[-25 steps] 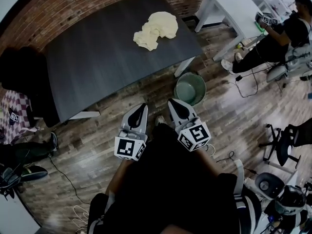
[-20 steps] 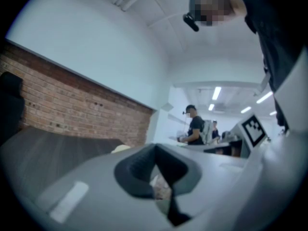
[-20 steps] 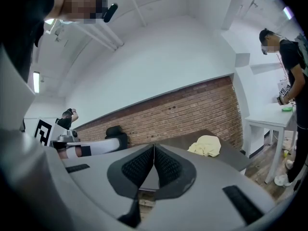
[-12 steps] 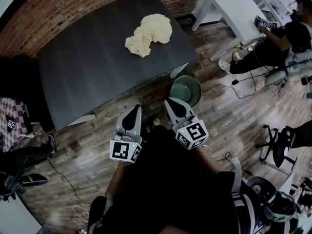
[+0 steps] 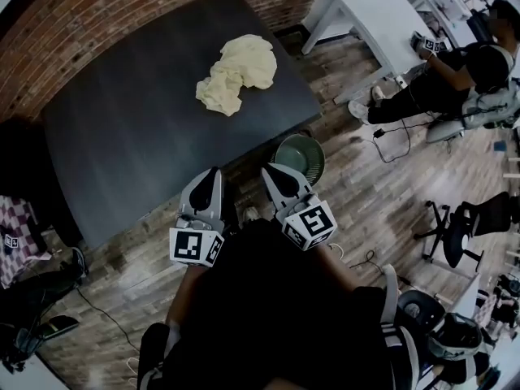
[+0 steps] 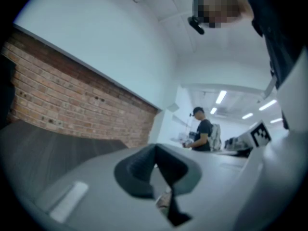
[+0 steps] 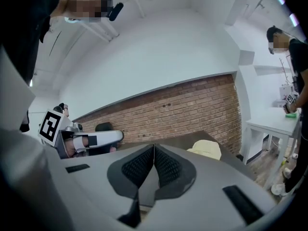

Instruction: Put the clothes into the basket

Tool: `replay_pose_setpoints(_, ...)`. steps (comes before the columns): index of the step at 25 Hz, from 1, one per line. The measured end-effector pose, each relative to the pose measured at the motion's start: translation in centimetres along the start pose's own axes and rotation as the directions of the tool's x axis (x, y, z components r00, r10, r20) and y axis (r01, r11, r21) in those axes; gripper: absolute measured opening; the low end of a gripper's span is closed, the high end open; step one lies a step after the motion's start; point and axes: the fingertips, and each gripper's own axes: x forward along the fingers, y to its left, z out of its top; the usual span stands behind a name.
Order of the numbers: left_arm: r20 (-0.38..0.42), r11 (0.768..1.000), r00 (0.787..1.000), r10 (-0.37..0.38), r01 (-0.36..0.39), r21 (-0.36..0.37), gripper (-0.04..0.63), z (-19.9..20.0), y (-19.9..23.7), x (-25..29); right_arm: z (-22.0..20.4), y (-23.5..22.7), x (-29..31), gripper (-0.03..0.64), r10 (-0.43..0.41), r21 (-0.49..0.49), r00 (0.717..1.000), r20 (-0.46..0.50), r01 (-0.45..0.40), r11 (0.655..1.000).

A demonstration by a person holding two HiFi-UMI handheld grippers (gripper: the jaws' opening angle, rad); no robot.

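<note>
A crumpled pale yellow garment (image 5: 234,73) lies on the dark table (image 5: 122,136), toward its far right part. In the right gripper view the same garment (image 7: 207,149) shows beyond the jaws. A round green basket (image 5: 302,156) stands on the wooden floor by the table's near right corner. My left gripper (image 5: 206,182) and right gripper (image 5: 272,174) are held side by side at the table's near edge, both shut and empty. The right gripper sits just left of the basket.
A white desk (image 5: 370,19) stands at the back right, with a seated person (image 5: 455,75) working at it. Office chairs (image 5: 455,234) and cables lie on the floor at right. A brick wall (image 5: 122,15) runs behind the table. Dark bags (image 5: 24,169) sit at left.
Both grippers and the view have moved forward toward the table; the table, garment and basket now appear nearer and shifted left in the head view. Jaws stayed shut.
</note>
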Motion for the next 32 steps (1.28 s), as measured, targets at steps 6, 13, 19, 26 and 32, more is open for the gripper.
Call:
replay_pose_setpoints(6, -0.002, 0.999, 0.999, -0.048, 0.048, 0.006, 0.005, 2.1, 4.6, 3.8, 2.4, -1.0, 6.5, 0.008, 0.005, -0.071, 1.0, -0.005, -0.005, 0.997)
replay_pose_setpoints(13, -0.011, 0.999, 0.999, -0.047, 0.047, 0.005, 0.005, 3.1, 11.1, 5.8, 3.5, -1.8, 13.0, 0.008, -0.03, -0.08, 0.999, -0.022, 0.028, 0.996)
replay_pose_setpoints(19, -0.016, 1.0, 1.0, -0.012, 0.012, -0.009, 0.005, 3.8, 13.8, 6.8, 4.1, -3.1, 15.9, 0.008, -0.026, -0.128, 0.998, -0.065, 0.017, 0.992)
replay_pose_setpoints(26, -0.026, 0.998, 0.998, 0.059, -0.059, -0.01, 0.005, 3.8, 15.3, 10.5, 4.4, -6.5, 19.2, 0.009, 0.071, -0.224, 0.987, -0.146, -0.102, 0.969)
replay_pose_setpoints(32, -0.033, 0.993, 0.993, 0.111, -0.112, -0.029, 0.005, 3.8, 16.1, 14.9, 2.7, -10.0, 22.6, 0.009, 0.172, -0.297, 0.943, -0.285, -0.258, 0.919)
